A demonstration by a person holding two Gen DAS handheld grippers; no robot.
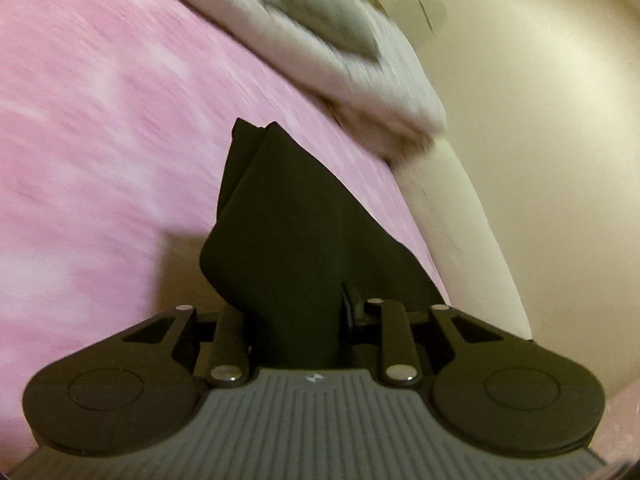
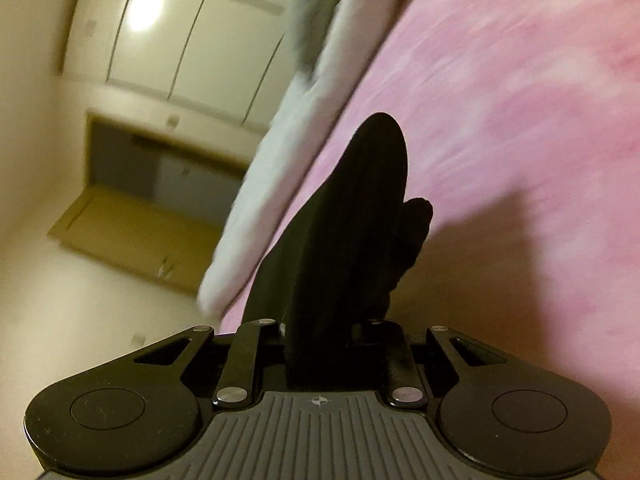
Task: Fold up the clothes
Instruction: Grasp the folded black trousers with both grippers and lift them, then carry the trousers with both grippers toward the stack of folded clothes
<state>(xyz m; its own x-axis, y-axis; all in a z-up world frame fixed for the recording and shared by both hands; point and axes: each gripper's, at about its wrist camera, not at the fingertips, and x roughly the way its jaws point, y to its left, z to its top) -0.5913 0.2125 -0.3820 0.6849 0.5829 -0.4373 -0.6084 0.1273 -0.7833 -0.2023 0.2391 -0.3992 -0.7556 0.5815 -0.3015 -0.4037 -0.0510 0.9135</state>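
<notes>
Both hand-held grippers, left (image 1: 298,320) and right (image 2: 320,340), clamp black garment (image 1: 296,216); fingertips hidden by cloth.

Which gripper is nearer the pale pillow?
Probably right: the pillow lies close beside the right gripper, on the left; from the left gripper it lies farther ahead, up right.

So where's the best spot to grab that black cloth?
By its edge, one corner per tool, coming in low over the pink bed cover. The black cloth is thin and floppy, so pinched bunched edges hold; both tools already have it like that.
</notes>
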